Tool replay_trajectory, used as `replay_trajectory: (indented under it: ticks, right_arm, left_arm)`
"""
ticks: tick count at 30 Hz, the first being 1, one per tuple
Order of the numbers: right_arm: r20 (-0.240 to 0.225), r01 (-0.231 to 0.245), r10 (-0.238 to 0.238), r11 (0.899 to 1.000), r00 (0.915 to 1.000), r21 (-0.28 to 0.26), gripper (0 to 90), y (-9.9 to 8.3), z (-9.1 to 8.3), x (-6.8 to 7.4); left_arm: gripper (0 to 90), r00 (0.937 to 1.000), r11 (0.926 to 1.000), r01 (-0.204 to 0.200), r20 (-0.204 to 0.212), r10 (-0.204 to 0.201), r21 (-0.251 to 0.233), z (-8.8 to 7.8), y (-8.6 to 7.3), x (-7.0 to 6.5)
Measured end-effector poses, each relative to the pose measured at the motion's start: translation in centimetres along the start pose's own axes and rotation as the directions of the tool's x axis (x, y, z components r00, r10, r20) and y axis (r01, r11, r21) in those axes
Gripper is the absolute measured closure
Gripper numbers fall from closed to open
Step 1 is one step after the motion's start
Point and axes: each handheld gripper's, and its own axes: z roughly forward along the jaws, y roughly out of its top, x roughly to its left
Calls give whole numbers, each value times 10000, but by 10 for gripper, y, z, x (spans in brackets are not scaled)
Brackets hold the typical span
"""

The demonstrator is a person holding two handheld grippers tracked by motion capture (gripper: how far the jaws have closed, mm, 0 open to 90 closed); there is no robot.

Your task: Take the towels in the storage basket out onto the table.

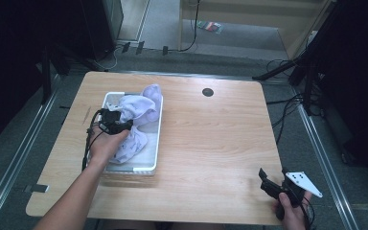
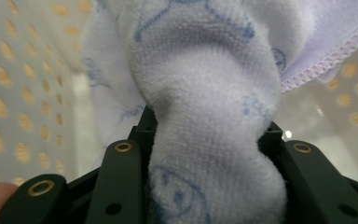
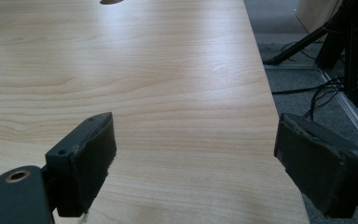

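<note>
Left gripper (image 1: pixel 124 125): centre left of the high view, jaws clamped on a bunched fold of the white cloth (image 2: pixel 205 140), which bulges between them in the left gripper view. Cloth: heaped in the white perforated basket (image 1: pixel 159 139), left half of the wooden table (image 1: pixel 211 143). Right gripper (image 3: pixel 193 158): lower right of the high view, jaws wide apart over bare tabletop near its edge, holding nothing.

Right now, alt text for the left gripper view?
A white cloth with faint blue print is pinched between the black jaws of the left hand-held gripper. Behind it are the perforated walls of a white basket.
</note>
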Motion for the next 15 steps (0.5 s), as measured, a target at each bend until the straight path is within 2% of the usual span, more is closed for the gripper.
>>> replay_trajectory:
  ticks: [3, 8, 12, 15]
  right_arm:
    - [8, 20, -20, 10000, 10000, 15, 128, 0, 0, 0]
    - [22, 16, -16, 10000, 10000, 9, 128, 0, 0, 0]
    - [22, 24, -24, 10000, 10000, 14, 128, 0, 0, 0]
    - [17, 26, -26, 10000, 10000, 19, 128, 0, 0, 0]
  left_arm:
    - [582, 9999, 9993, -7, 154, 12, -378, -11, 4, 1]
    - [581, 9999, 9933, -139, -2, 140, -1150, -29, 10, -1]
    - [579, 9990, 9822, -437, -133, 419, -1826, -40, 11, -3]
    - [579, 9990, 9768, -429, -211, 394, -2098, -47, 14, -3]
